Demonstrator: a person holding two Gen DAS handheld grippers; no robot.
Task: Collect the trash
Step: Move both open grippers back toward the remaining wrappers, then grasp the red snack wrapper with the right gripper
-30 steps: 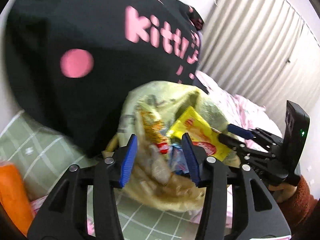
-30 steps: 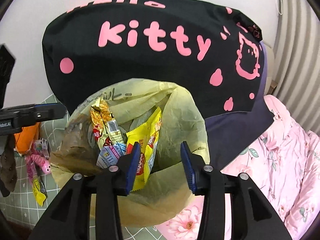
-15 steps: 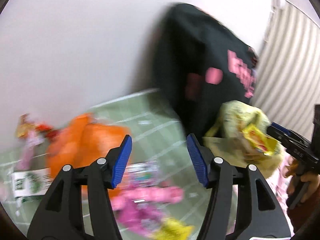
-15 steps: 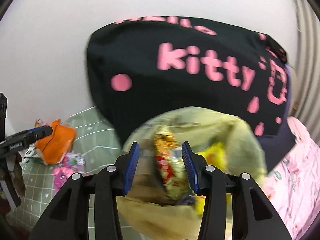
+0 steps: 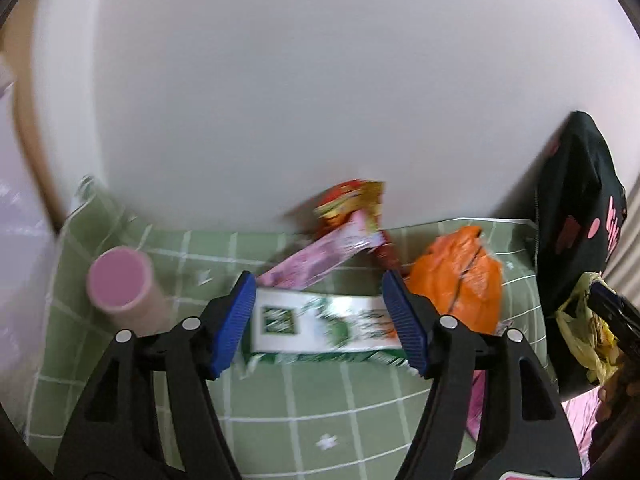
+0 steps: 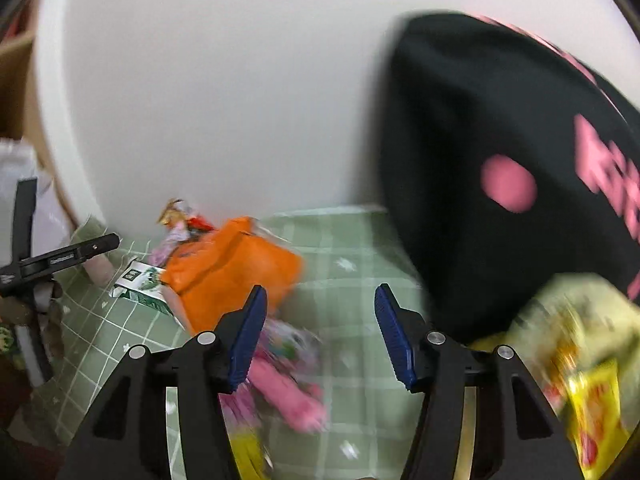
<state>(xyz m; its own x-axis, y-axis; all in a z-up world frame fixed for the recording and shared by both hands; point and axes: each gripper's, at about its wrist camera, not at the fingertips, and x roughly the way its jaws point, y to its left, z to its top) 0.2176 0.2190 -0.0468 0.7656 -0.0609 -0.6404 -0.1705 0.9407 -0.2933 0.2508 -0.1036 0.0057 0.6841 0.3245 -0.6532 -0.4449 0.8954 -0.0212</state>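
Observation:
My left gripper (image 5: 320, 322) is open, with a white and green carton (image 5: 320, 326) lying on the green checked sheet between its blue pads. Behind it lie a pink wrapper (image 5: 320, 260), a red and gold wrapper (image 5: 352, 200) and an orange bag (image 5: 460, 280). My right gripper (image 6: 318, 334) is open and empty above pink wrappers (image 6: 288, 392); the orange bag (image 6: 228, 268) lies to its left. The yellow trash bag (image 6: 576, 364), full of wrappers, is at the lower right, and shows at the right edge of the left wrist view (image 5: 584, 336).
A pink-capped tube (image 5: 120, 284) stands on the sheet at the left. A black Hello Kitty pillow (image 6: 520, 140) leans on the white wall at the right. The left gripper (image 6: 56, 260) shows at the right wrist view's left edge.
Both grippers have swung left, away from the trash bag toward the litter on the sheet. The left gripper now frames the carton. Both stay open.

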